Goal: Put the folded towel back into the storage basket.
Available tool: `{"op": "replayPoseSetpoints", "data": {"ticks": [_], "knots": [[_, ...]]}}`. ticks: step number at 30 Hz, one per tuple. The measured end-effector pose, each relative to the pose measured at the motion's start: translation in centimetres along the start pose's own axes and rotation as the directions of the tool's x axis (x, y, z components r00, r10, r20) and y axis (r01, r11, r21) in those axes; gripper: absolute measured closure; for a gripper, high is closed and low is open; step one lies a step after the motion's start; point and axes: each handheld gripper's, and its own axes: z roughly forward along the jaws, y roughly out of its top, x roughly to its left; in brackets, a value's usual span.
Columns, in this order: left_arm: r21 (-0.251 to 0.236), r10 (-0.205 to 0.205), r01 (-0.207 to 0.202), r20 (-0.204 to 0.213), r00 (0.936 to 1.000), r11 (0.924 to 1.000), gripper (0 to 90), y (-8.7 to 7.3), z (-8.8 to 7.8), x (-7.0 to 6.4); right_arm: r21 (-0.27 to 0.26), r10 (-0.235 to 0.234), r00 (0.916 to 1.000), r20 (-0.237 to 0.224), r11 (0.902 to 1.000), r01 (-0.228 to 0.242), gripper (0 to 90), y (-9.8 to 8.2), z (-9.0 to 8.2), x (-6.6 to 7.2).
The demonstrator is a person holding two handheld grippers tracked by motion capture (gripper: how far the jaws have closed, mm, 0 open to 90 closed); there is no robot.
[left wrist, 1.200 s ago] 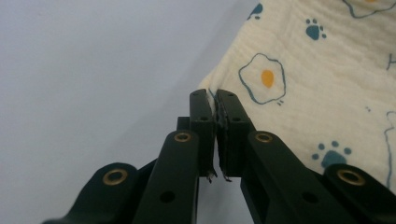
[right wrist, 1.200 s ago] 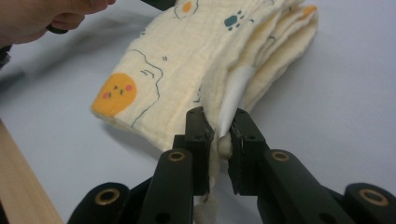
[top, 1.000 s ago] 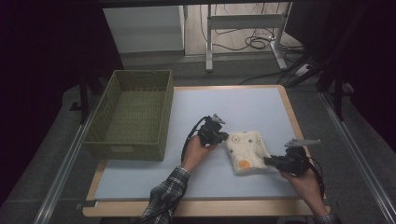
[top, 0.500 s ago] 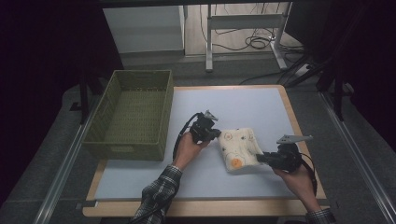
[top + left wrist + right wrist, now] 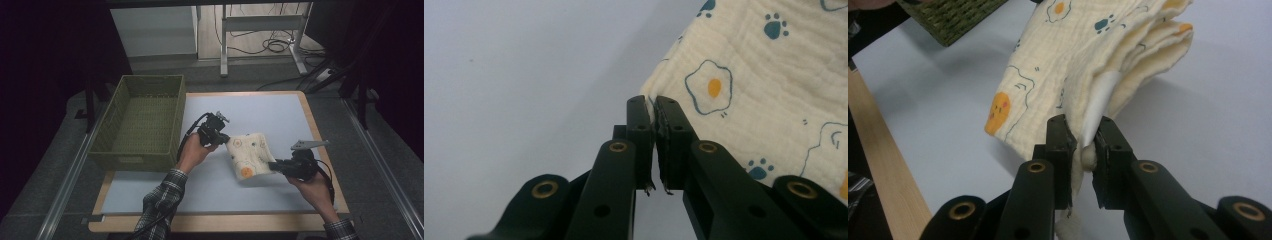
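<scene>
While each claw stays clamped on an edge of the folded cloth (image 5: 249, 155), the left claw (image 5: 223, 138) and right claw (image 5: 274, 165) have carried it up off the worktop (image 5: 280, 115), where it lay flat a second ago, and a little toward the green basket (image 5: 131, 150). The folded cloth now hangs between them, likely bound for that basket.

A green woven basket (image 5: 142, 125) sits at the tabletop's (image 5: 280, 112) nine o'clock edge, overhanging it; cables (image 5: 272, 45) lie on the floor at twelve o'clock, beside metal desk legs (image 5: 224, 40)
</scene>
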Motion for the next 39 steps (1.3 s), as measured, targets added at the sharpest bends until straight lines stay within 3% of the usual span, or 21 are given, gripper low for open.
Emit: {"op": "replayPoseSetpoints", "data": {"ticks": [8, 21, 39], "knots": [[0.046, 0.014, -0.013, -0.026, 0.9996, 0.9989, 85.3, 0.7, -2.4, 0.8, -0.011, -0.01, 0.9997, -0.024, 0.9999, 0.009, 79.1, 1.3, 0.5, 0.7], [0.072, 0.032, -0.025, -0.098, 0.9947, 0.9971, 85.2, 0.1, -5.5, 2.3, -0.016, -0.023, 0.9977, -0.064, 0.9996, 0.022, 79.1, 4.0, 2.3, 1.8], [0.018, -0.019, 0.024, -0.206, 0.9784, 0.9996, 85.1, -2.1, -10.6, 5.0, -0.022, -0.049, 0.9918, -0.118, 0.9987, 0.047, 79.1, 9.1, 4.9, 4.1]]}}
